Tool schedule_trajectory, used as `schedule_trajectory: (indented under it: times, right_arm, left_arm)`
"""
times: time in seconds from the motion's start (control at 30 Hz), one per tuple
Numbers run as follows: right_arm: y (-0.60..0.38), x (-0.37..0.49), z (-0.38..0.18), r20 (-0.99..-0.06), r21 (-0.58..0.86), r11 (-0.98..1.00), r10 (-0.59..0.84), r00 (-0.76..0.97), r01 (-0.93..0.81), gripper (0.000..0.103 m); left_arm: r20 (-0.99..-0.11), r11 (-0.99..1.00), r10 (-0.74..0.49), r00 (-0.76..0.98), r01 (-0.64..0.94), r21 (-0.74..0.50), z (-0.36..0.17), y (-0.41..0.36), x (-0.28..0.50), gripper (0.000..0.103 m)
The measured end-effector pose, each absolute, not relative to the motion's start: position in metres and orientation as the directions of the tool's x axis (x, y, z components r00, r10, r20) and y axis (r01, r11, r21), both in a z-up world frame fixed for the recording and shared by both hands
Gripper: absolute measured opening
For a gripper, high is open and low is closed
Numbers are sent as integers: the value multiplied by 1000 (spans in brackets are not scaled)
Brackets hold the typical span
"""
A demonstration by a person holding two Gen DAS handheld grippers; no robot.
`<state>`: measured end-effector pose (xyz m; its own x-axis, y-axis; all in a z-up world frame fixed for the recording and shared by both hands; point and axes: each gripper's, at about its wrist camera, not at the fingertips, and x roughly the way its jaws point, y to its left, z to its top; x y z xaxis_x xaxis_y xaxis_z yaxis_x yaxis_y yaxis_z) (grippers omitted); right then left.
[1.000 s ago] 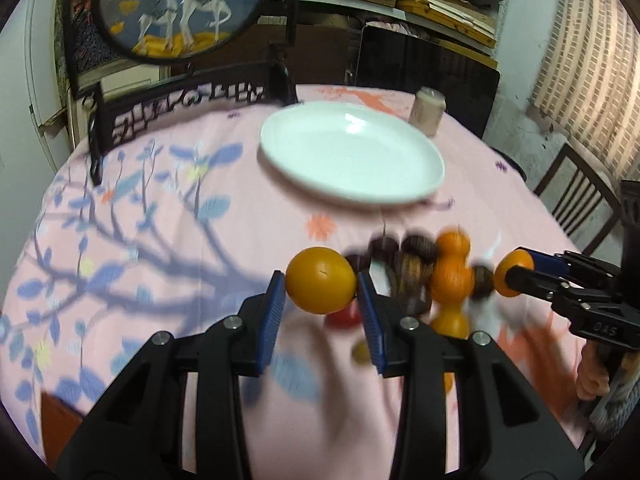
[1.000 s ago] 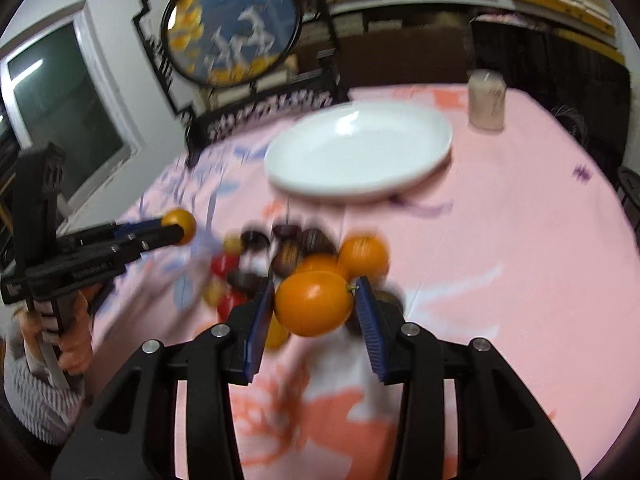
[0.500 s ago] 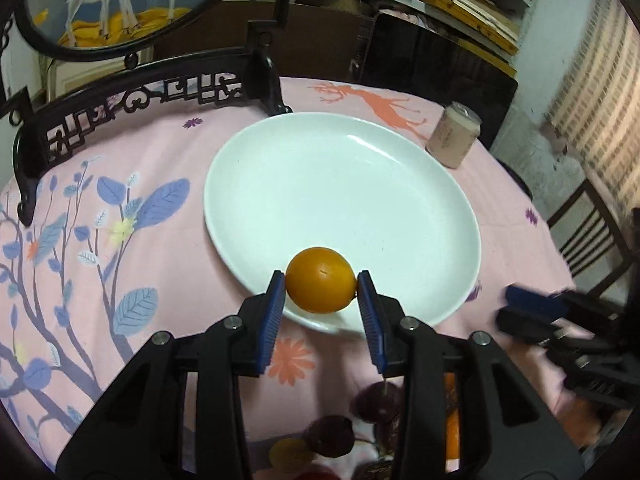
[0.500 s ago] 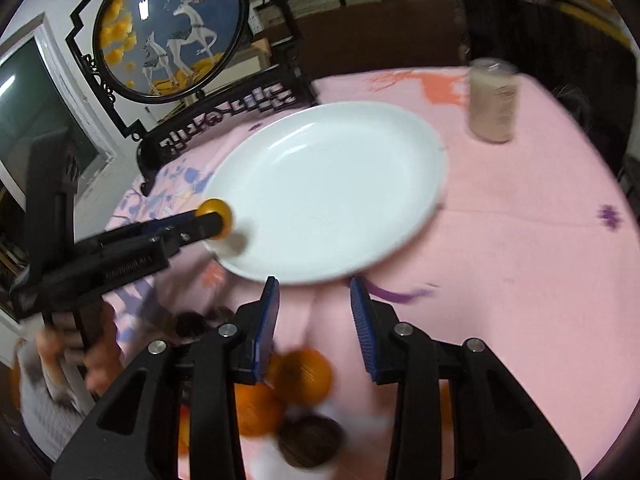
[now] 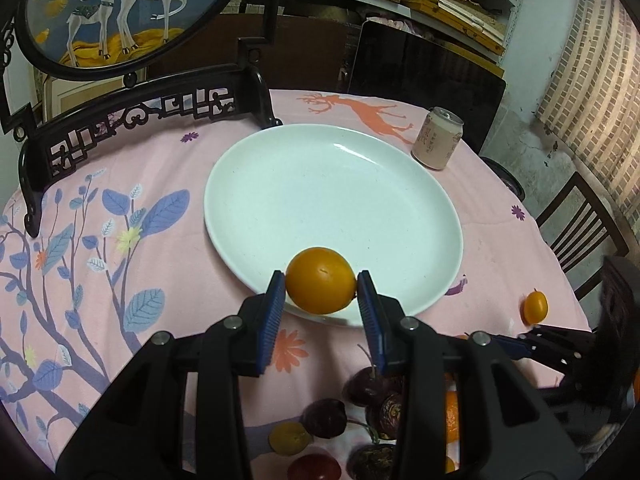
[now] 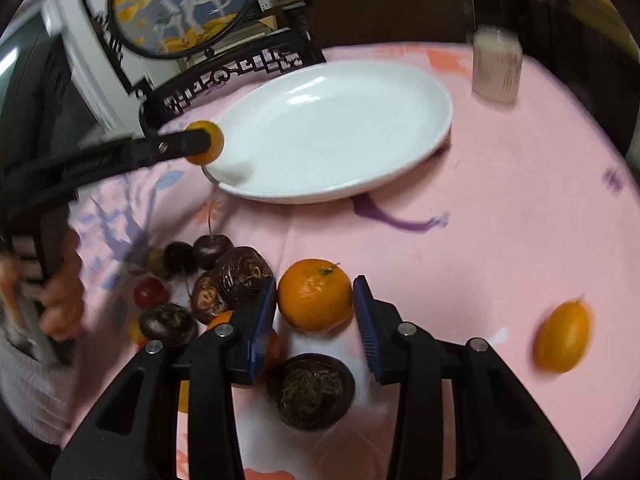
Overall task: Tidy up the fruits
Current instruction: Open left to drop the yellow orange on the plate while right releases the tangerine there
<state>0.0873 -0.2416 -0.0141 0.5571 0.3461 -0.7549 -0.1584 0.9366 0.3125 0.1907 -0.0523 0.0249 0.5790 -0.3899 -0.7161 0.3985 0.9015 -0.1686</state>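
Observation:
My left gripper (image 5: 321, 294) is shut on a small orange fruit (image 5: 320, 280) and holds it over the near rim of the white plate (image 5: 280, 184); it also shows in the right wrist view (image 6: 204, 142). My right gripper (image 6: 315, 308) is open, its pads on either side of a tangerine (image 6: 314, 294) that lies on the pink cloth. A small oval orange fruit (image 6: 563, 338) lies loose to the right, blurred; it also shows in the left wrist view (image 5: 535, 307). Dark passion fruits (image 6: 236, 276), cherries (image 6: 210, 250) and a red fruit (image 6: 149, 290) lie in a pile.
A pale drink can (image 5: 437, 143) stands behind the plate on the right. A black carved stand with a round deer picture (image 5: 132, 112) stands at the table's back left. Wooden chairs (image 5: 580, 232) are at the right edge.
My left gripper carried its orange fruit from the pile to the plate's near rim. My right gripper let go of its fruit, which now lies on the cloth, and moved back over the pile.

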Motion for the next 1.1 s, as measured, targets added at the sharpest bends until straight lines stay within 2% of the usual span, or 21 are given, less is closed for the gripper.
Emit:
schedule_trajectory:
  times: [0.17,0.4,0.57,0.67,0.73,0.8,0.87,0.9,0.93,1.1]
  right_arm:
    - [-245,96,-26,-749,411,896,437,498,-169,41]
    - [-241,93,-23,-744,367,919,384,546,-145,39]
    - [-256,108,13,-672,388,916,359,648,-105,39]
    - [-250,139,22,-668,376,922,339,662,-91,40]
    - [-241,157,20,-679,338,937,305,667,-85,40]
    - [-232,171,15,-679,313,947,278,680,-75,41]
    - [-228,177,13,-685,305,949,276,674,-78,48]
    - [-226,178,13,-681,304,949,279,677,-85,60]
    - [-228,177,15,-671,302,950,272,690,-81,66]
    - [-245,166,17,-651,333,941,276,707,-61,66]
  left_arm:
    - [-718,900,-389,578,406,-161,23,-56,190,37]
    - [-729,900,-378,571,410,-146,19,-60,191,37]
    - [-729,911,-368,578,382,-157,21,-60,207,38]
    - [-737,915,-359,572,371,-158,17,-63,218,38]
    - [-740,917,-352,573,369,-150,13,-65,222,39]
    - [-736,915,-354,578,375,-145,11,-67,224,49]
    - [-728,912,-365,580,381,-154,12,-68,226,56]
    - [-726,912,-366,582,381,-155,12,-68,227,56]
    - [-725,912,-366,584,381,-154,12,-68,228,58]
    - [-727,920,-358,586,356,-167,11,-63,231,60]
